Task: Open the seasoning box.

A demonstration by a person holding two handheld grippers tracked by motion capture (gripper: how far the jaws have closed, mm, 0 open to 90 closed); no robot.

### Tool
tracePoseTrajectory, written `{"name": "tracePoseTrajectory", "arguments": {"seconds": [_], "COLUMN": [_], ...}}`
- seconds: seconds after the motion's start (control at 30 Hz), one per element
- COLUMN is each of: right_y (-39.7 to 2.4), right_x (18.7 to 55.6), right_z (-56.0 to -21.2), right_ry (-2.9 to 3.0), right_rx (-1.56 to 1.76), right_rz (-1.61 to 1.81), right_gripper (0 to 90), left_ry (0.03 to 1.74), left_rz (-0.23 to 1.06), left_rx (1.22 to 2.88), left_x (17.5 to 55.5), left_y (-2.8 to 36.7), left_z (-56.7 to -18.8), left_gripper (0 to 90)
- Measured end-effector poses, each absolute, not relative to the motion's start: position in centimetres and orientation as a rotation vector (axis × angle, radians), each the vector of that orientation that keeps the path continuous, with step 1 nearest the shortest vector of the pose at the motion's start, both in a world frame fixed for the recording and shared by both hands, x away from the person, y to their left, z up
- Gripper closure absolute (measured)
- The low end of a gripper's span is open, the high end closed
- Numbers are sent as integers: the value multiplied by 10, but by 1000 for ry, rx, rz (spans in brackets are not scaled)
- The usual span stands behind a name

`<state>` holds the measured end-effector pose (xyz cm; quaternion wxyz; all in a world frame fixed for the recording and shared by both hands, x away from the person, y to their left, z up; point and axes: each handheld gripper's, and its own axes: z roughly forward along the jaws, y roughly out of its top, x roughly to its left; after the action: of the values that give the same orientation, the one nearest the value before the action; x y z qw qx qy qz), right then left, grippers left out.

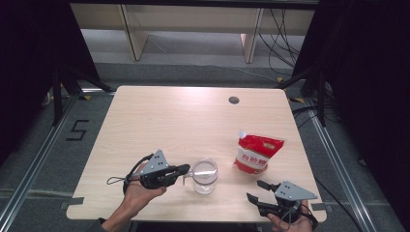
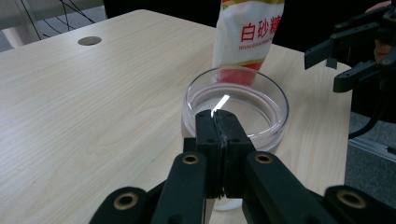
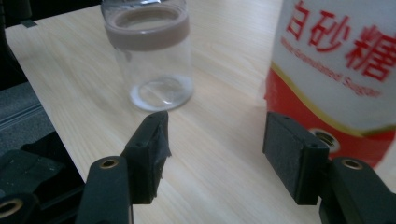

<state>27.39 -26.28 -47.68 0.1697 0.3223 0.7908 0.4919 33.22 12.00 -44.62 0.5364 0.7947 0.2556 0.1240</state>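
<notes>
a lab-style recording bay: a pale wood surface (image 1: 159, 121) stands on grey floor between black curtains (image 1: 367, 72), with metal floor rails (image 1: 34, 159), a taped "5" (image 1: 77, 130) and loose cables (image 1: 285, 34) behind.

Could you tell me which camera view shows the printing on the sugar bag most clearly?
The right gripper view: the sugar bag stands close, its red characters large and sharp. The left gripper view shows its cropped lower part behind the glass jar. The high view shows the whole bag, small.
</notes>
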Motion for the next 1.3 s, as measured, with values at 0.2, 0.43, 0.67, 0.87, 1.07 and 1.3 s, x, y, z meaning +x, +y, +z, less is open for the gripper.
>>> {"name": "tracePoseTrajectory", "arguments": {"seconds": [0.2,0.43,0.67,0.87,1.07,1.3], "right_y": [-254,-253,-249,-243,-240,-237], "right_x": [276,277,279,281,283,283], "right_z": [-475,-475,-474,-474,-474,-473], "right_ry": [2241,2237,2243,2263,2271,2270], "right_rx": [890,864,838,852,842,865], "right_rz": [1401,1376,1389,1406,1410,1433], "right_gripper": [418,418,447,450,456,497], "left_ry": [598,615,597,578,597,577], "left_rz": [300,301,307,311,300,318], "left_rx": [1906,1893,1889,1890,1879,1885], "left_x": [331,332,332,333,332,332], "left_y": [118,122,122,124,123,124], "left_z": [-448,-449,-450,-451,-451,-452], "left_gripper": [876,873,867,867,867,868]}}
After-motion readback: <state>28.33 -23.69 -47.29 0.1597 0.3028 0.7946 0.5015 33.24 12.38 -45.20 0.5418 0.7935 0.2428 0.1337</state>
